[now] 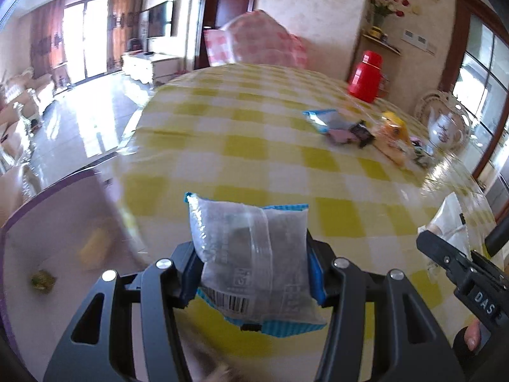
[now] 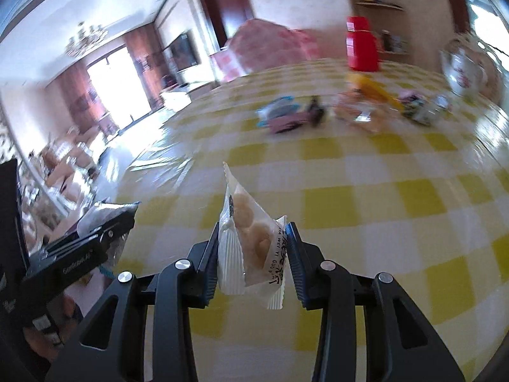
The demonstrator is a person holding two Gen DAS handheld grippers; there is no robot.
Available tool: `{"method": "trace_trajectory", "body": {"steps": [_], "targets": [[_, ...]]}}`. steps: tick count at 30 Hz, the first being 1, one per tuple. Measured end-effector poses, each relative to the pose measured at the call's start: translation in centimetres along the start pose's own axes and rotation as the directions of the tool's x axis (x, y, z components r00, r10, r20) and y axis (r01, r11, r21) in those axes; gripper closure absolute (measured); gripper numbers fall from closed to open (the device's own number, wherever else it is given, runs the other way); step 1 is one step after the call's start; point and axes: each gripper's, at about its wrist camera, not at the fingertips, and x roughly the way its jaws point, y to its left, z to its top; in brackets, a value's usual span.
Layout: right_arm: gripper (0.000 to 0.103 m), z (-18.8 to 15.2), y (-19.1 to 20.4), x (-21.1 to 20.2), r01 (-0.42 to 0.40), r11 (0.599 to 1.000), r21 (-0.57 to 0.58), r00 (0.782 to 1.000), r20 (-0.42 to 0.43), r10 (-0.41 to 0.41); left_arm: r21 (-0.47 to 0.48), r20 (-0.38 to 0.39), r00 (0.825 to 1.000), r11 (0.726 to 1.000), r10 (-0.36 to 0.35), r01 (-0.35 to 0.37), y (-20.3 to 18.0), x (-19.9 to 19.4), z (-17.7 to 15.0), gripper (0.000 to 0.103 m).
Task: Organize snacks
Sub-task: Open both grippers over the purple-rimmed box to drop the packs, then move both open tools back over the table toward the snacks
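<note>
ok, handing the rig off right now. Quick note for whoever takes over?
Left gripper: shut on a blue-edged snack packet, held above the checked tablecloth.
Right gripper: shut on a white wrapped pastry, also in the air.
Left on the table: a loose pile of snacks at the far side, near the red flask and teapot.
Done: two picked up. A purple-rimmed tray at the left holds a few items.
Left: place both, then clear the pile.

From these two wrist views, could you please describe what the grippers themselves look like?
Both look alike. The left gripper and right gripper have matte black, angular linkage arms with cut-out slots and round silver pivot pins. The fingers carry blue ribbed pads. White lettering marks the side of each body. No cables or sleeves show.
</note>
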Motion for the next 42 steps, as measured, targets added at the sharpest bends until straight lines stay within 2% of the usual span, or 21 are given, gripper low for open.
{"method": "trace_trajectory", "body": {"steps": [8, 18, 24, 25, 26, 27, 28, 29, 31, 33, 36, 39, 40, 42], "targets": [[0.065, -0.8, 9.6, 0.9, -0.090, 0.976, -0.197, 0.996, -0.041, 0.083, -0.137, 0.031, 0.994, 0.985, 0.108, -0.103, 9.2, -2.6, 0.9, 0.049], [0.065, -3.6, 20.8, 2.0, -0.221, 0.884, -0.412, 0.974, -0.133, 0.181, -0.274, 0.005, 0.969, 0.932, 0.248, -0.238, 17.4, -4.3, 1.6, 0.049], [0.064, -6.1, 24.8, 2.7, -0.317, 0.822, -0.474, 0.947, -0.213, 0.242, -0.329, 0.007, 0.942, 0.890, 0.335, -0.314, 20.4, -5.5, 1.7, 0.048], [0.060, -6.4, 25.1, 2.8, -0.354, 0.807, -0.472, 0.934, -0.230, 0.275, -0.337, 0.013, 0.937, 0.884, 0.348, -0.323, 20.7, -5.9, 1.7, 0.045], [0.058, -6.6, 25.3, 2.8, -0.417, 0.789, -0.452, 0.907, -0.256, 0.333, -0.342, 0.021, 0.934, 0.881, 0.356, -0.328, 20.9, -6.3, 1.7, 0.039], [0.054, -6.6, 25.2, 2.9, -0.456, 0.778, -0.433, 0.889, -0.273, 0.369, -0.348, 0.030, 0.930, 0.876, 0.365, -0.333, 21.1, -6.7, 1.8, 0.033], [0.038, -6.7, 25.1, 2.8, -0.498, 0.768, -0.403, 0.866, -0.286, 0.411, -0.358, 0.043, 0.922, 0.867, 0.385, -0.346, 21.1, -7.2, 1.9, 0.020], [0.032, -6.5, 24.6, 2.6, -0.504, 0.774, -0.384, 0.862, -0.277, 0.424, -0.363, 0.061, 0.913, 0.861, 0.403, -0.356, 21.0, -7.8, 1.9, 0.016], [0.030, -5.5, 23.1, 2.0, -0.497, 0.795, -0.347, 0.867, -0.228, 0.442, -0.370, 0.086, 0.902, 0.854, 0.423, -0.366, 20.8, -8.5, 2.1, 0.007], [0.030, -4.3, 21.2, 1.9, -0.480, 0.822, -0.308, 0.877, -0.196, 0.439, -0.367, 0.117, 0.900, 0.861, 0.419, -0.353, 20.1, -9.1, 2.2, 0.006], [0.024, -2.5, 16.1, 1.3, -0.431, 0.885, -0.176, 0.902, -0.122, 0.415, -0.350, 0.149, 0.915, 0.886, 0.374, -0.305, 18.7, -8.7, 2.6, 0.003], [0.017, -1.3, 11.6, 1.0, -0.389, 0.917, -0.093, 0.920, -0.097, 0.380, -0.296, 0.179, 0.936, 0.924, 0.303, -0.242, 15.8, -8.1, 2.7, 0.002], [0.016, -0.9, 9.0, 0.1, -0.336, 0.939, -0.069, 0.942, -0.045, 0.333, -0.261, 0.187, 0.946, 0.942, 0.265, -0.212, 14.1, -7.8, 2.8, 0.002], [0.016, -0.3, 5.8, -0.8, -0.270, 0.962, -0.039, 0.963, 0.003, 0.271, -0.196, 0.188, 0.965, 0.970, 0.182, -0.145, 10.8, -7.3, 3.1, 0.002]]}}
